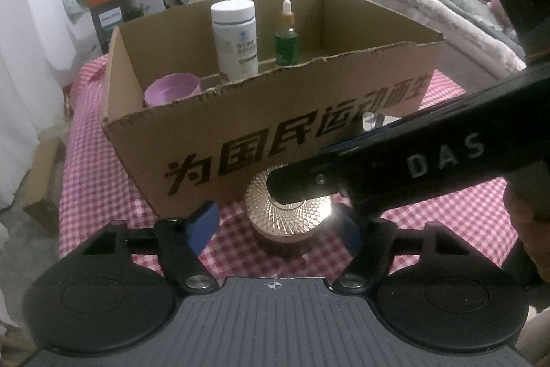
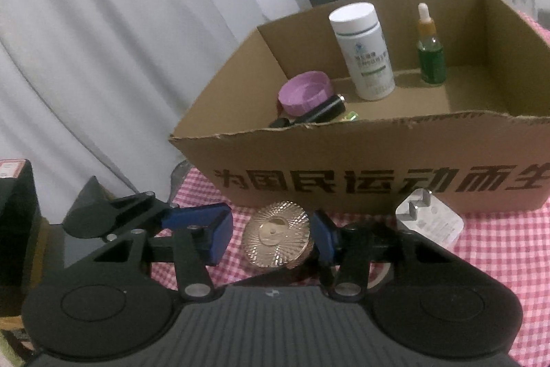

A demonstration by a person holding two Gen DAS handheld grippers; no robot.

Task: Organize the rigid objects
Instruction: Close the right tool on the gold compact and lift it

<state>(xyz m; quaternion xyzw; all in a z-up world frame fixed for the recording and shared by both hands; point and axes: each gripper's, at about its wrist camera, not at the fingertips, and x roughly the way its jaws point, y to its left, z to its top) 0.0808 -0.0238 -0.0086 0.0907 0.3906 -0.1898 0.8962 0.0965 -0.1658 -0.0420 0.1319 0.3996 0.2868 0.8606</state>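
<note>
A round gold jar with a ridged lid (image 1: pixel 288 222) (image 2: pixel 276 238) stands on the checkered cloth just in front of the cardboard box (image 1: pixel 275 133) (image 2: pixel 343 153). My left gripper (image 1: pixel 278 227) brackets the jar with a gap on each side, so it is open. My right gripper (image 2: pixel 271 236) also straddles the jar; its right pad is at the jar's edge while the left pad stands off, so it is open. In the left wrist view the right gripper's black finger (image 1: pixel 378 171) reaches in from the right over the lid.
The box holds a white bottle (image 2: pixel 364 50), a green dropper bottle (image 2: pixel 430 57), a purple cap (image 2: pixel 304 92) and a black tube (image 2: pixel 319 112). A white plug adapter (image 2: pixel 426 219) lies right of the jar. The table's edge drops off at left (image 1: pixel 68 195); a black case (image 2: pixel 13 222) stands there.
</note>
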